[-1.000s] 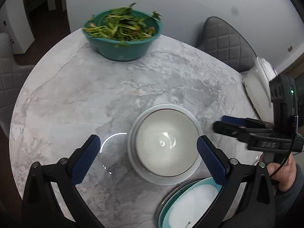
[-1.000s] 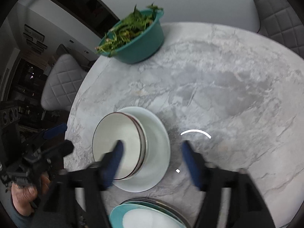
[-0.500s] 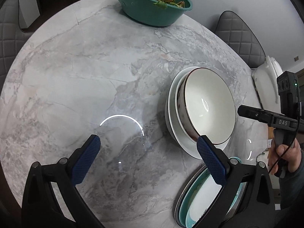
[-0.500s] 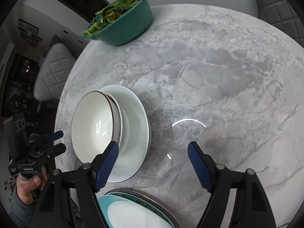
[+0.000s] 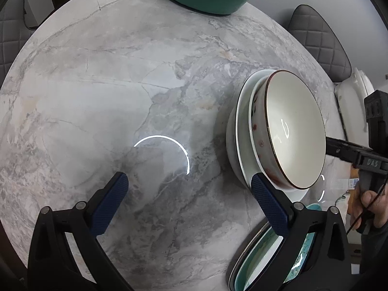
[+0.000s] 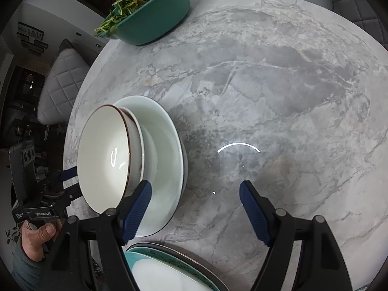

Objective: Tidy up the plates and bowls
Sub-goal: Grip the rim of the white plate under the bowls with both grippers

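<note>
A round grey marble-patterned table (image 5: 101, 92) carries a stack of white ceramic bowls (image 5: 294, 133): a brown-rimmed bowl with red spots on its outside sits nested in wider plain white bowls (image 6: 167, 150). Just on the near side of that stack lies a pile of teal-rimmed plates with white centres (image 6: 167, 274), cut off by the frame edge. At the far edge of the table stands a teal plastic bowl of green leafy vegetables (image 6: 150, 14).

The left hand-held gripper (image 5: 189, 194) hangs over bare marble with its blue-padded jaws spread wide and nothing between them; its right finger (image 5: 269, 203) is just beside the near rim of the bowl stack, and contact cannot be judged. The right hand-held gripper (image 6: 194, 208) is also spread over bare table, its jaws having just been closing a little, with nothing between them; its left finger (image 6: 135, 211) overlaps the near rim of the stack. Each view shows the other gripper beyond the bowls, held by a hand (image 6: 36, 237). Grey quilted chairs (image 5: 320, 46) stand round the table.
</note>
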`<state>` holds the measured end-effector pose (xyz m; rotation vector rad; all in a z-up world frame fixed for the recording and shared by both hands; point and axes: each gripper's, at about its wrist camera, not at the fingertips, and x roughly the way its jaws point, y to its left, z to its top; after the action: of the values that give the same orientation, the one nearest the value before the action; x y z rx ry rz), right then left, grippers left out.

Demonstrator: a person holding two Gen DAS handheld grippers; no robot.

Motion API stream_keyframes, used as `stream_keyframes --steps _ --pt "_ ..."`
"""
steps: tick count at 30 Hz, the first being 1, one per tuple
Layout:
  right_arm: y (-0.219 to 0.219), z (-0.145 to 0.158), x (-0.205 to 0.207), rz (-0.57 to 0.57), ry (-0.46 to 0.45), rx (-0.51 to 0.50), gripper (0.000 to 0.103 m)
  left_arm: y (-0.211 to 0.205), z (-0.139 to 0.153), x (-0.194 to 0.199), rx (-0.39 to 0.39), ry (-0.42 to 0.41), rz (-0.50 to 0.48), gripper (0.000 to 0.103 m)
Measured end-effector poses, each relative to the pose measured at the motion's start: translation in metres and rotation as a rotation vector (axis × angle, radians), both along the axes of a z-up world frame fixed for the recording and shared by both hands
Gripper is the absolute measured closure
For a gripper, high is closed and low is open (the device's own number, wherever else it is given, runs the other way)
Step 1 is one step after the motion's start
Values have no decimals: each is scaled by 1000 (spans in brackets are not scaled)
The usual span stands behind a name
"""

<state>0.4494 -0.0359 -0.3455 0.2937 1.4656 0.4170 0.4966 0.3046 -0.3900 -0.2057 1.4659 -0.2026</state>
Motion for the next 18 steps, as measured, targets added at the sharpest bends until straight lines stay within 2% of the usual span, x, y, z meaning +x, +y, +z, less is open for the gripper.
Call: stream_keyframes --steps 6,11,12,14,15,18 --pt "8 -9 2 34 -3 2 38 -11 -17 14 28 31 1 0" --pt "14 -16 5 55 -23 10 42 -22 -38 25 55 58 2 2" --pt "17 -19 5 63 -22 9 44 -28 -39 27 76 46 -11 3" --pt "21 -24 4 68 -26 5 48 -33 -41 30 66 33 -21 4" --pt "22 -27 4 66 -24 4 48 -35 -40 32 63 22 -15 9" --pt "21 -28 3 56 -47 11 53 -36 -37 36 28 -8 -3 35"
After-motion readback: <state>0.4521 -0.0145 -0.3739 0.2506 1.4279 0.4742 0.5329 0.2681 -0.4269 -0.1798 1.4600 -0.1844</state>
